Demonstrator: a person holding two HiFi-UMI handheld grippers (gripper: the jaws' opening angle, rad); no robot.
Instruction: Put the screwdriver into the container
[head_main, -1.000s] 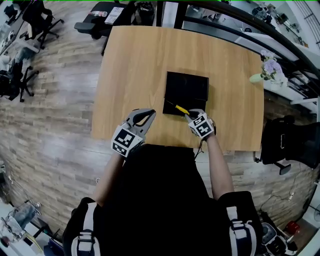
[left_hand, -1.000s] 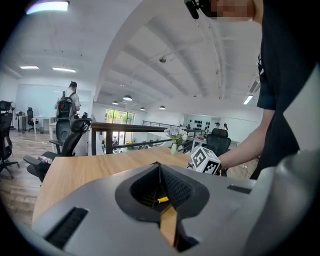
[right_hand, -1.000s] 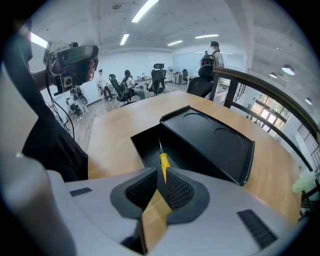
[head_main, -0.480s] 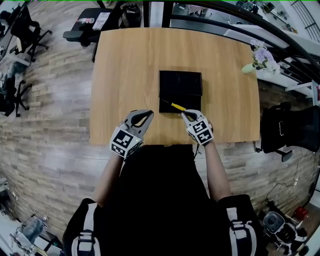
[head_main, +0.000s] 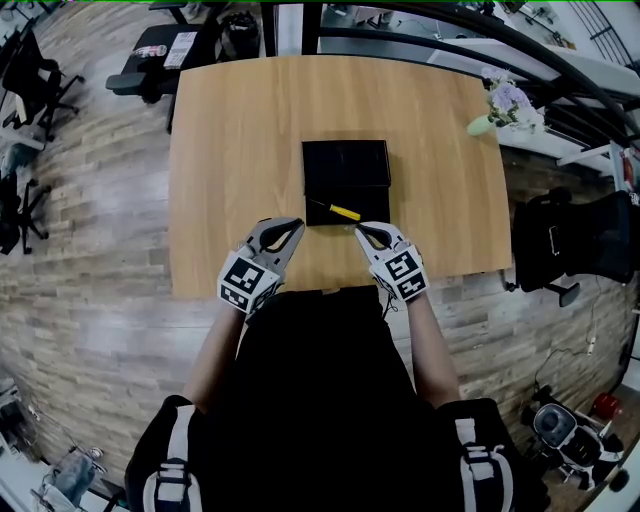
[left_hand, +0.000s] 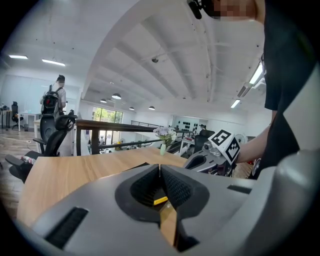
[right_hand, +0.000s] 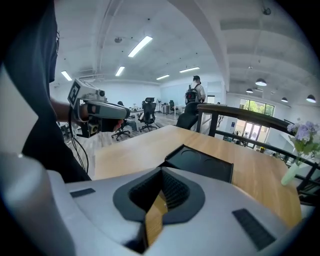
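Note:
A black container (head_main: 345, 168) sits mid-table on the wooden table (head_main: 230, 150). The screwdriver (head_main: 344, 212), with a yellow handle and thin dark shaft, lies slantwise over the container's near part. My right gripper (head_main: 359, 230) is just short of the handle, shut and empty; in the right gripper view its tips (right_hand: 161, 171) meet with the container (right_hand: 200, 162) beyond them. My left gripper (head_main: 297, 225) hovers at the container's near left corner, also shut with nothing held. Through the gap behind its tips (left_hand: 160, 166) a bit of the yellow handle (left_hand: 160, 200) shows.
A small vase of flowers (head_main: 500, 105) stands at the table's far right corner. Office chairs (head_main: 560, 250) stand right of the table and others at the far left. The table's near edge (head_main: 300, 290) runs just under both grippers.
The screwdriver was at the right gripper's tips a second ago; now it lies on the container and the right gripper has drawn back from it, shut. The left gripper has hardly moved.

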